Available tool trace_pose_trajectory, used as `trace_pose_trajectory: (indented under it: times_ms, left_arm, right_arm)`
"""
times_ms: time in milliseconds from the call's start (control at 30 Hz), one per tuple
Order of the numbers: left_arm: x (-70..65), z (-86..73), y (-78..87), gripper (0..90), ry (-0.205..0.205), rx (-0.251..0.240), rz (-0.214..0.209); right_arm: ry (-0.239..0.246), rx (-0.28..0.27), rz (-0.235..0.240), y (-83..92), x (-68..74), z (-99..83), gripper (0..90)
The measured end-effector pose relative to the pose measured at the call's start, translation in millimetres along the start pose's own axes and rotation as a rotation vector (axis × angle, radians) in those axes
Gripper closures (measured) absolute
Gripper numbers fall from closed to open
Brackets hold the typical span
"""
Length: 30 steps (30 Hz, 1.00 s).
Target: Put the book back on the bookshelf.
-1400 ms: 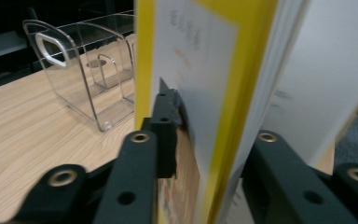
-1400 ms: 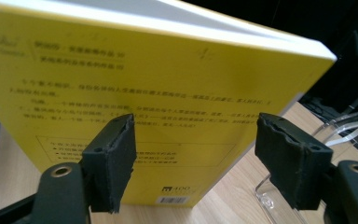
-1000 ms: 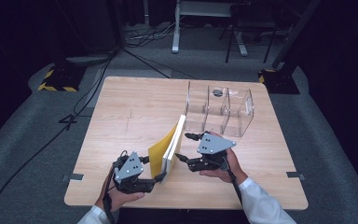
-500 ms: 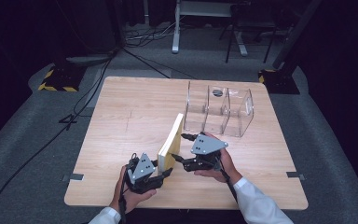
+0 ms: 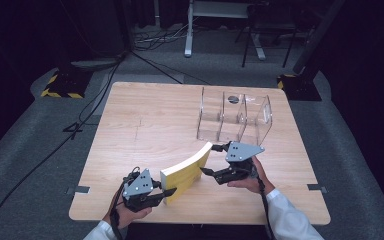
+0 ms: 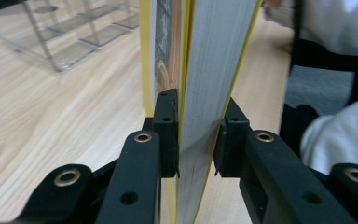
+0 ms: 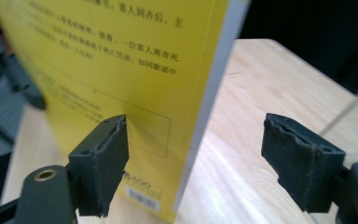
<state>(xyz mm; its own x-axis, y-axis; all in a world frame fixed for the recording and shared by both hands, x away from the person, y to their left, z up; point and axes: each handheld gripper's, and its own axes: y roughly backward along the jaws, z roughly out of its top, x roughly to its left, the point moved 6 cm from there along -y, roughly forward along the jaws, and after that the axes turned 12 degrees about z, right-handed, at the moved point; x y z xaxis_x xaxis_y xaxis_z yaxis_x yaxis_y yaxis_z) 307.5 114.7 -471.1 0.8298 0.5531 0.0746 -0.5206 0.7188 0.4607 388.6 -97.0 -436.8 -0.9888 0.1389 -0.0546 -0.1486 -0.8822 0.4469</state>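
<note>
Seen from above: a yellow book (image 5: 186, 169) standing on edge near the front of a wooden table (image 5: 150, 125), bowed along its length, between two hand-held grippers. At its near end, the left gripper (image 5: 167, 192), jaws just closed and now pinching the book; in the left gripper view, both black pads (image 6: 167, 133) pressed flat against the yellow covers, with the grey page block (image 6: 212, 84) squeezed between them. At the far end, the right gripper (image 5: 214, 159), jaws spread wide and just opened further; in the right gripper view, one worn pad (image 7: 103, 161) in front of the printed yellow cover (image 7: 121, 74), contact not clear, the other pad (image 7: 300, 161) well apart from the book's edge, with bare tabletop between. Beyond the book, toward the table's far right, a clear plastic organizer (image 5: 234, 120) with upright dividers, near the right gripper. At the bottom edge, two hands and white sleeves (image 5: 290, 217).
</note>
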Motion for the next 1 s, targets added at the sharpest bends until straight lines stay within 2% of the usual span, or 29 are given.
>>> trace_pose_trajectory:
  times_ms: [67,167,200,233,267,300,400,433,467,533,600,667,700,733,833,1000]
  left_arm:
    - [-1.2,1.0,-1.7,73.9,0.003,-0.001,-0.024]
    - [-1.1,2.8,-4.2,73.7,-0.010,-0.001,-0.022]
    - [0.3,3.5,-5.4,73.7,-0.016,-0.003,-0.014]
    - [0.6,3.6,-5.9,73.8,-0.009,-0.005,-0.016]
    - [3.1,3.4,-6.0,73.7,-0.007,-0.011,-0.011]
    - [6.2,2.8,-5.9,73.6,-0.001,-0.013,0.004]
    - [17.3,-0.8,-7.3,71.9,0.029,-0.005,0.045]
    - [17.3,-0.8,-7.3,69.6,0.029,-0.005,0.045]
    - [18.6,-0.9,-8.4,69.6,0.030,-0.007,0.051]
    - [21.1,1.0,-11.2,66.6,0.019,0.006,0.075]
    - [22.8,2.4,-14.3,62.2,0.013,0.012,0.078]
    - [23.8,4.5,-17.7,60.8,0.009,0.013,0.071]
    - [23.2,6.7,-20.6,60.9,-0.005,0.016,0.047]
    - [23.2,6.7,-20.6,62.5,-0.005,0.016,0.047]
    - [18.6,13.2,-29.7,64.7,-0.040,0.019,0.000]
    - [11.0,25.3,-51.9,69.9,-0.075,0.010,-0.094]
  right_arm:
    - [0.010,0.010,0.050,-2.8,2.0,-1.8,23.6]
    - [0.005,0.037,0.135,-11.4,4.7,-8.2,29.2]
    - [0.008,0.047,0.157,-14.5,5.5,-11.2,34.6]
    - [0.018,0.052,0.170,-17.3,7.6,-14.7,35.5]
    - [0.027,0.049,0.161,-18.2,8.5,-16.1,36.5]
    - [0.030,0.042,0.154,-16.7,8.3,-17.0,41.3]
    - [0.006,0.006,0.188,-9.0,6.1,-18.6,55.5]
    - [0.011,-0.007,0.206,-6.3,7.0,-19.2,59.9]
    - [0.011,-0.007,0.206,-6.3,7.0,-19.2,59.9]
    - [0.024,-0.006,0.210,-2.7,10.3,-20.9,65.8]
    - [0.037,-0.014,0.232,1.9,14.9,-22.6,71.1]
    - [0.057,-0.021,0.241,6.2,21.0,-24.6,75.1]
    - [0.068,-0.023,0.230,9.7,26.4,-26.2,75.9]
    - [0.076,-0.024,0.220,11.7,28.2,-27.2,76.0]
    - [0.084,-0.016,0.206,18.9,29.9,-30.1,75.9]
    - [0.033,-0.040,0.209,40.9,23.2,-41.9,73.7]
